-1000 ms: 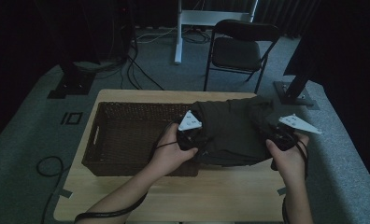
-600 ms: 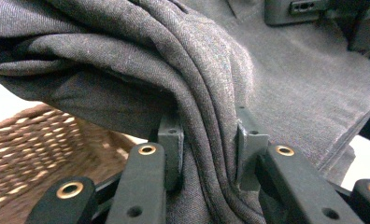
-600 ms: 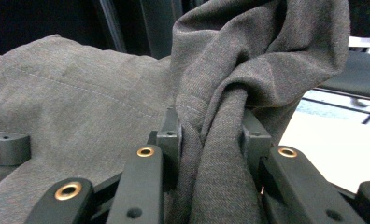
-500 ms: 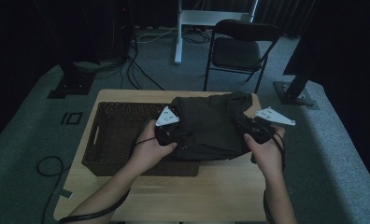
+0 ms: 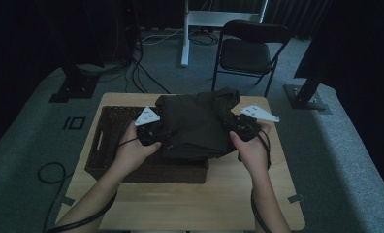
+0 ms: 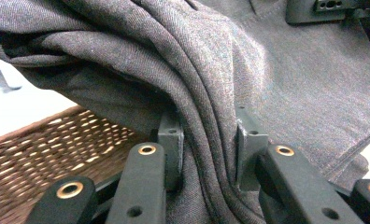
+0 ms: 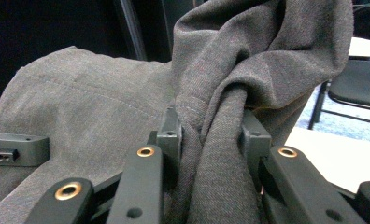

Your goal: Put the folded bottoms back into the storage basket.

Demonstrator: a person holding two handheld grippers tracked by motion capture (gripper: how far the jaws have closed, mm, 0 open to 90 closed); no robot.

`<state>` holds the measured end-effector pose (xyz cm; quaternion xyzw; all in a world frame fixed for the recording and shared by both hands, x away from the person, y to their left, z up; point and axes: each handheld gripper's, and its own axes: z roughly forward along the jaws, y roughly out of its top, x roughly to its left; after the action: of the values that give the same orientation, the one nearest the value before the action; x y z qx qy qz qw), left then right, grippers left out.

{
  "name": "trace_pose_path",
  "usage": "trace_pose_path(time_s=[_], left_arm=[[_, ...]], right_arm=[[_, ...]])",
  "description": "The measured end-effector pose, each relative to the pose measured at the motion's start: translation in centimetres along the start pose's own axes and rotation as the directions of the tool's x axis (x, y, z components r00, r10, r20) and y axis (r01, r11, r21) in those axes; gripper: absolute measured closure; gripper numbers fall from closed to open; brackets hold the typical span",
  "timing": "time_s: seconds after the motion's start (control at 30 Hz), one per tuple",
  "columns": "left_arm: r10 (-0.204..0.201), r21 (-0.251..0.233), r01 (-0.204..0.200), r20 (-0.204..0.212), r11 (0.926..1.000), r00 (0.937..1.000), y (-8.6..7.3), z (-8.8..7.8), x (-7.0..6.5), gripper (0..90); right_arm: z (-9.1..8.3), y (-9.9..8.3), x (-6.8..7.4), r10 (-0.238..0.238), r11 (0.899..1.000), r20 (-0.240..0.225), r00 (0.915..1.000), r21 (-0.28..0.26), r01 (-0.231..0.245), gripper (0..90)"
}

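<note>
High view shows the left claw (image 5: 157, 132) and right claw (image 5: 238, 127) each clamped on the folded dark garment (image 5: 197, 124) above the wicker basket (image 5: 107, 141).

We see bare bench (image 5: 190, 204) between the forearms and along the near edge, with room to pass. The wicker basket (image 5: 103, 145) blocks the left half, and the folded dark garment (image 5: 195, 126) overhangs its right end. Behind the bench, a folding chair (image 5: 246, 53) stands close.

Both forearms reach forward, hands level; left gripper (image 5: 157, 132) and right gripper (image 5: 238, 127) each clamp gathered cloth (image 5: 197, 124).
</note>
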<state>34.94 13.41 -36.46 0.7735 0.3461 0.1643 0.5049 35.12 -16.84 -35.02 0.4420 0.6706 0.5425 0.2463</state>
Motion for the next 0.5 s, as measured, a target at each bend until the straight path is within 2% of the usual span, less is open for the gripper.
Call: trace_pose_path(time_s=[0.2, 0.5], left_arm=[[-0.021, 0.0, 0.021, -0.034, 0.9998, 0.9992, -1.0, -1.3, 2.3, 70.4], [-0.036, -0.013, 0.036, -0.068, 0.9993, 0.997, -2.2, -2.6, 4.7, 70.4]], right_arm=[[2.3, 0.0, 1.8, -0.015, 1.0, -0.026, 0.9995, 0.018, 0.015, 68.1], [5.1, -0.3, 3.8, -0.02, 1.0, -0.051, 0.9985, 0.019, 0.021, 68.1]])
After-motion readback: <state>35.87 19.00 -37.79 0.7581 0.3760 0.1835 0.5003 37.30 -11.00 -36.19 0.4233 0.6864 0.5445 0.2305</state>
